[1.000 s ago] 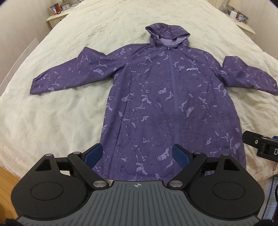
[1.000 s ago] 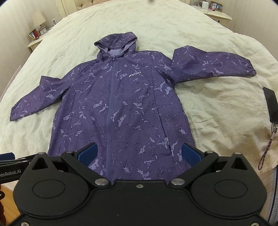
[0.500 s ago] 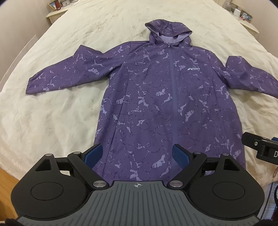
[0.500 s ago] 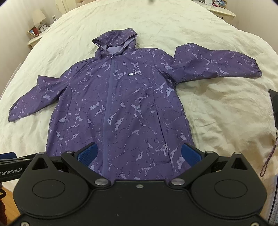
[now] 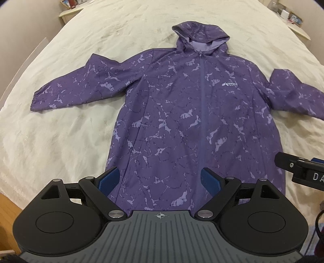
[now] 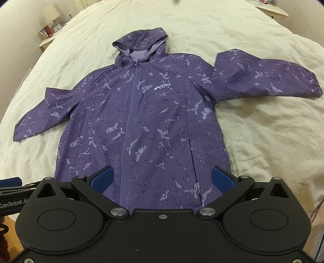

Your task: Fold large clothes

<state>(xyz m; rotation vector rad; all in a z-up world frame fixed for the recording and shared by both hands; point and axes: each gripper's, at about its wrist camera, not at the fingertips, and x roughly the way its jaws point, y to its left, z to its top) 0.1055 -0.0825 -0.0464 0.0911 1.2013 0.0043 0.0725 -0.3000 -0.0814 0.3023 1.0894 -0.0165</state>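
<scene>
A purple hooded jacket (image 5: 182,113) (image 6: 154,121) with a pale marbled print lies flat and zipped on a cream bedspread (image 5: 66,137) (image 6: 273,137), hood away from me, both sleeves spread out sideways. My left gripper (image 5: 160,180) hangs open above the jacket's lower hem, left of the zip, its blue pads (image 5: 108,180) wide apart with nothing between them. My right gripper (image 6: 162,179) is open too, above the hem on the right half, nothing held. The right gripper's side shows at the right edge of the left wrist view.
The bed's near edge and a strip of wooden floor (image 5: 8,220) lie at lower left. Bedside tables with small items stand at the far corners (image 5: 70,8) (image 6: 47,38) (image 5: 293,22). A patterned cord (image 6: 318,210) hangs at the bed's right edge.
Both grippers have moved forward over the bed toward the jacket, so it sits larger and lower in both views. The dark phone at the right edge has left the right wrist view.
</scene>
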